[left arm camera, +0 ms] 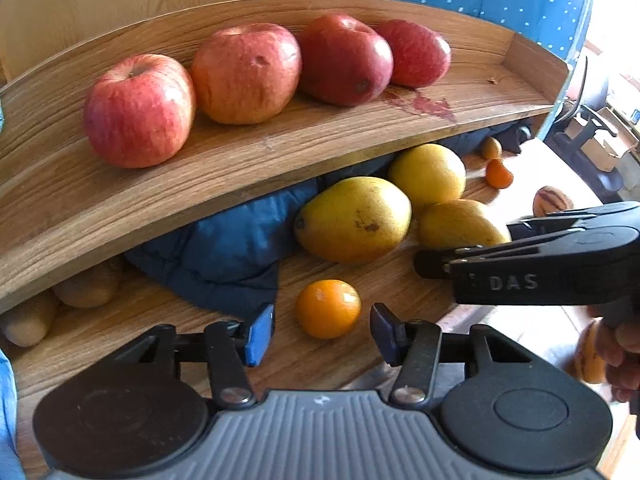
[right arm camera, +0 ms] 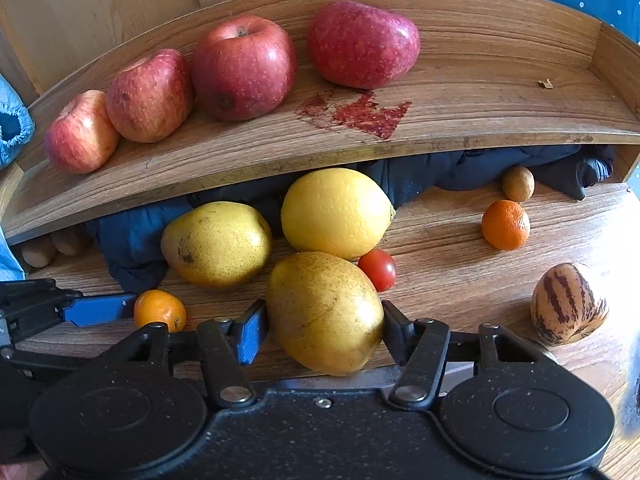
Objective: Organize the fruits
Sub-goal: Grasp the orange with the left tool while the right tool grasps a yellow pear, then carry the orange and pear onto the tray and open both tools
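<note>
My right gripper (right arm camera: 323, 330) is shut on a yellow speckled pear (right arm camera: 324, 312) at the table's near edge, with a finger against each side of it. In the left wrist view that pear (left arm camera: 460, 224) shows behind the right gripper (left arm camera: 432, 264). My left gripper (left arm camera: 322, 334) is open, and a small orange (left arm camera: 328, 308) lies on the table just ahead of its blue pads. The right wrist view shows the same orange (right arm camera: 160, 310) beside the left gripper's blue finger (right arm camera: 100, 308). Several red apples (left arm camera: 138, 112) stand in a row on the curved wooden shelf (left arm camera: 480, 92).
Under the shelf lie a dark blue cloth (left arm camera: 224, 252), a second pear (right arm camera: 216, 244), a round yellow fruit (right arm camera: 336, 212), a cherry tomato (right arm camera: 378, 270), a mandarin (right arm camera: 506, 224) and a small brown fruit (right arm camera: 518, 184). A striped fruit (right arm camera: 568, 304) sits at right. A red stain (right arm camera: 360, 114) marks the shelf.
</note>
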Demonstrator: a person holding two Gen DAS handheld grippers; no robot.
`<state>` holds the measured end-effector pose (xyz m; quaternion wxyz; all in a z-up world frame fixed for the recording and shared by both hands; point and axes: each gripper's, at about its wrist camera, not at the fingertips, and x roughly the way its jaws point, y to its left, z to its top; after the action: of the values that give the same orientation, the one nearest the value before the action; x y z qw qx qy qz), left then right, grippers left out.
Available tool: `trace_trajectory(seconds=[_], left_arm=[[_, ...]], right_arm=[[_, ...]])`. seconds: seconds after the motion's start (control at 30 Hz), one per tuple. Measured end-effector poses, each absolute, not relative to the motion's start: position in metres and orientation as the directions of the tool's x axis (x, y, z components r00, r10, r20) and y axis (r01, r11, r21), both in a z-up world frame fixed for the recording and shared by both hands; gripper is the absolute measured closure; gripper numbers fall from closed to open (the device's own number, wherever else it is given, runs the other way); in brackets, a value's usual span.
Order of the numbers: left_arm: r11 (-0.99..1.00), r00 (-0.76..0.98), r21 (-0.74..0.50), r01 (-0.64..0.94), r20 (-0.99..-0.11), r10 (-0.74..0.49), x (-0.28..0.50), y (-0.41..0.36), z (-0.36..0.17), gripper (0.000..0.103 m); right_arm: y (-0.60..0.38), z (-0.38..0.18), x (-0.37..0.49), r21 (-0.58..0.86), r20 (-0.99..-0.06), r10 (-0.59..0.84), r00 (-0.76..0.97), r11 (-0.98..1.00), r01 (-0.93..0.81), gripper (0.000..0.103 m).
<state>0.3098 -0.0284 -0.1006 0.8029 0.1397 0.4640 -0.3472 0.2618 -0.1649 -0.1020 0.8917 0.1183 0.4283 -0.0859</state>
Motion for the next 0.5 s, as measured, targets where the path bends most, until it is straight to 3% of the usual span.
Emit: trace_trajectory(seconds=[0.2,0.3,0.5], left_arm=[[0.713,0.333,-0.082,0.697,-0.844,-0.422,0.31,-0.037,-0.106,0.054],[0.716,0.34,-0.077,0.693,-0.842,-0.419,0.312,-0.037,-0.107,0.064],[0.716,0.339,-0.068,0.695,-0.847,-0.41,0.308,-0.036,-0.107,0.065]], right_arm=[[-0.166,-0.102,0.261,0.144,-0.778,-0.049,0.627,0.957,0.253,0.042],[-0.166,-0.103,0.258,0.148,-0.769,-0.05,0.638,0.956,0.252,0.043],[-0.171,-0.102,0.245,0.221,-0.736,-0.014,0.677,0.94,0.26,0.043]])
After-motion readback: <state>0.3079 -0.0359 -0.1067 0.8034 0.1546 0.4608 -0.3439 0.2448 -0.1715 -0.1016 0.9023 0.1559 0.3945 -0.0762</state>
